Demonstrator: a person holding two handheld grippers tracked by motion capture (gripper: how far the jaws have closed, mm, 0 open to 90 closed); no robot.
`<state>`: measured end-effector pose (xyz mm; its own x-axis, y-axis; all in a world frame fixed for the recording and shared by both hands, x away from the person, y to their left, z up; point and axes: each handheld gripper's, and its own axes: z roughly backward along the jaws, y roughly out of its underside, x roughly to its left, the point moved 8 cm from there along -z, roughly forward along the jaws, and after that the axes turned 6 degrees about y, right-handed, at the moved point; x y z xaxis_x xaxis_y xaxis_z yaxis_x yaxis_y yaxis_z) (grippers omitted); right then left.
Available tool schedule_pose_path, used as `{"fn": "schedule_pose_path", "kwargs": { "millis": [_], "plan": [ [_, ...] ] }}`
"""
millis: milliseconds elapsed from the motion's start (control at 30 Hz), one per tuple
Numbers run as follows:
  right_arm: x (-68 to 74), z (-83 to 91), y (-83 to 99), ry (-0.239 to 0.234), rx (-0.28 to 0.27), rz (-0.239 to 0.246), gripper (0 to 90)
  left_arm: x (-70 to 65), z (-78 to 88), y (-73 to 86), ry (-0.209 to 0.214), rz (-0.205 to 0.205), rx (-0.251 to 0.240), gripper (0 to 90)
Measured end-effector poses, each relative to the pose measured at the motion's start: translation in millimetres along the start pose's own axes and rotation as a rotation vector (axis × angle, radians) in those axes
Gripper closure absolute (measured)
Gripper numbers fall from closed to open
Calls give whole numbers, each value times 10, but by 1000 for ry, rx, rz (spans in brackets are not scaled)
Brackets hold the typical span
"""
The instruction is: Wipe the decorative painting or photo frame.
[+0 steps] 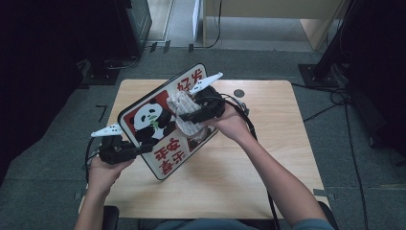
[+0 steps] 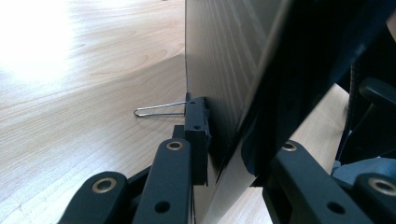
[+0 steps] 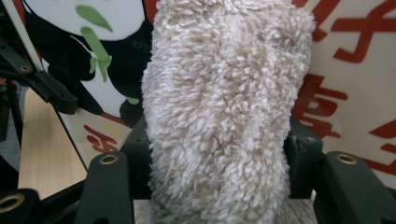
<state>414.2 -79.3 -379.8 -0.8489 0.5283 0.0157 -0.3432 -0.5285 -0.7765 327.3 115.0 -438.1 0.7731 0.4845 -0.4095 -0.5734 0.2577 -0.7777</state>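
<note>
Gripping panda board's [image 1: 158, 125] edge, fluffy cloth [image 3: 219, 107] against face

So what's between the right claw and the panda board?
A fluffy beige cloth: the right claw is clamped on it, and in the right gripper view it lies directly in front of the panda board, with nothing else between them.

1 panda board [image 1: 158, 125] is in hand, printed with 1 panda and red characters. 1 fluffy beige cloth [image 1: 184, 112] lies against its face. There are 2 claws: 1 left claw [image 1: 139, 149] clamped on the board's edge, and 1 right claw [image 1: 184, 116] clamped on the cloth. 2 hands carry them, 1 each. 1 wooden table [image 1: 268, 158] stands under it all, with 1 small dark round disc [image 1: 239, 93] on its far side. 1 wire clip [image 2: 159, 110] lies on the tabletop in the left gripper view.
</note>
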Motion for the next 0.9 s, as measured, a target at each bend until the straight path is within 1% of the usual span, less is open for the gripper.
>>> {"fn": "schedule_pose_path", "kwargs": {
  "millis": [300,333,567,900],
  "plan": [
    [5,-51,105,-11,10,-14,428,-1,0,1,1,0,0,773],
    [10,-52,118,-12,16,-23,427,-1,0,1,1,0,0,773],
    [16,-82,182,-21,18,-21,426,-2,0,1,3,1,-1,773],
    [30,-153,351,-32,38,-42,426,-3,1,3,5,1,0,772]
  ]
}}
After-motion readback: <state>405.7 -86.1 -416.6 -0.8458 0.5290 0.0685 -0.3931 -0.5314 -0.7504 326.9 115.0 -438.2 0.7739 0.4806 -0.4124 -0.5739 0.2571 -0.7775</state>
